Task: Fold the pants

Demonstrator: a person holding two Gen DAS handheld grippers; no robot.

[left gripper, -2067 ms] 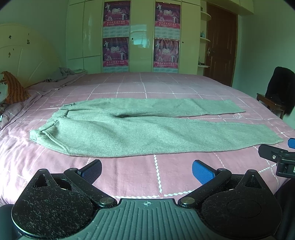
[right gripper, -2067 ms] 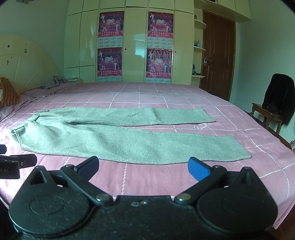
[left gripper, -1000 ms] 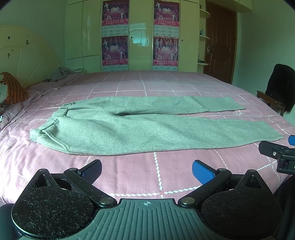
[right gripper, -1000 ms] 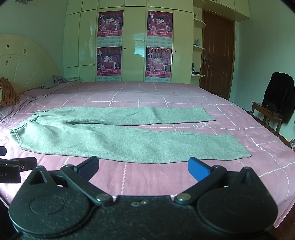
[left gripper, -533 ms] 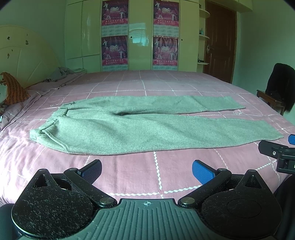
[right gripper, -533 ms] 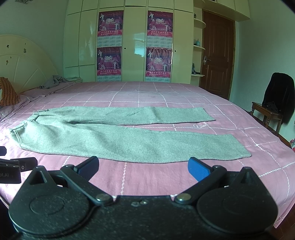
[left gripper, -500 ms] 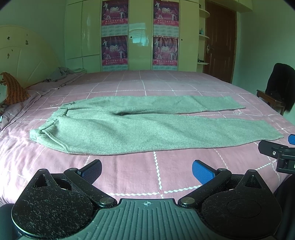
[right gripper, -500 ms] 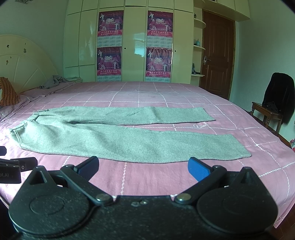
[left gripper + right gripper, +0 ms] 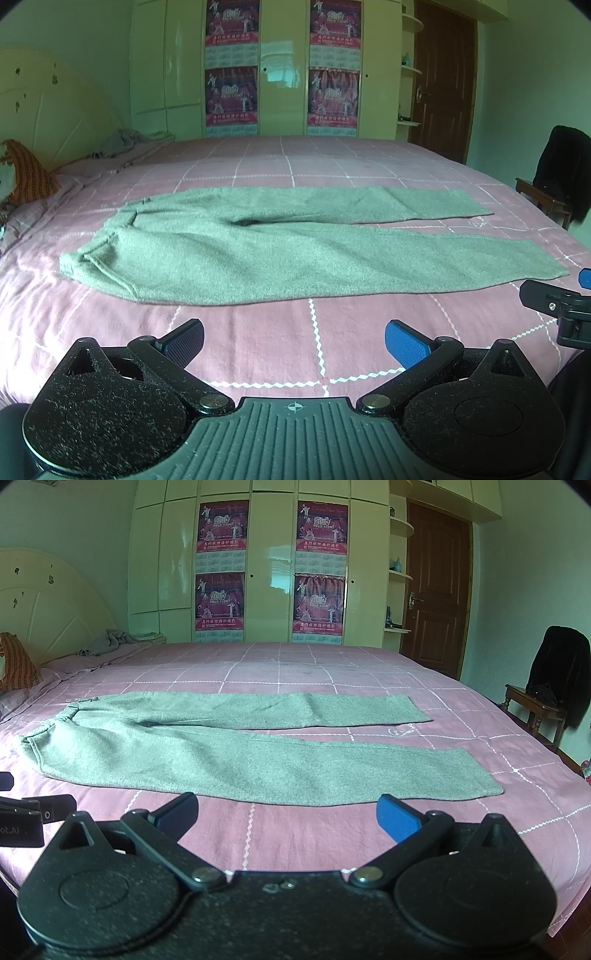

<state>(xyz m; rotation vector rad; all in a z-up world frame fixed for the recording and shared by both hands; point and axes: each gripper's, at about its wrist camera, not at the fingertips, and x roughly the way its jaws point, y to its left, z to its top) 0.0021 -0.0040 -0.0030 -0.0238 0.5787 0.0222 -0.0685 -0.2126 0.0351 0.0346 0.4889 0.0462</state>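
Grey-green pants [image 9: 280, 251] lie flat on the pink checked bedspread [image 9: 258, 347], waistband at the left, both legs stretched to the right and slightly apart. They also show in the right wrist view [image 9: 221, 753]. My left gripper [image 9: 293, 341] is open and empty, above the bedspread just short of the near leg's edge. My right gripper [image 9: 286, 814] is open and empty, near the near leg's hem edge. Each gripper's tip shows at the side of the other's view: the right one [image 9: 554, 299], the left one [image 9: 33, 808].
A cream headboard [image 9: 48, 605] and an orange striped pillow [image 9: 29, 177] are at the left. A crumpled grey cloth [image 9: 110, 638] lies at the bed's far left. A wooden chair with a black jacket [image 9: 557, 672] stands at the right. A wardrobe with posters [image 9: 273, 565] and a brown door are behind.
Both grippers have drifted slightly; the pants have not moved and both grippers stay open.
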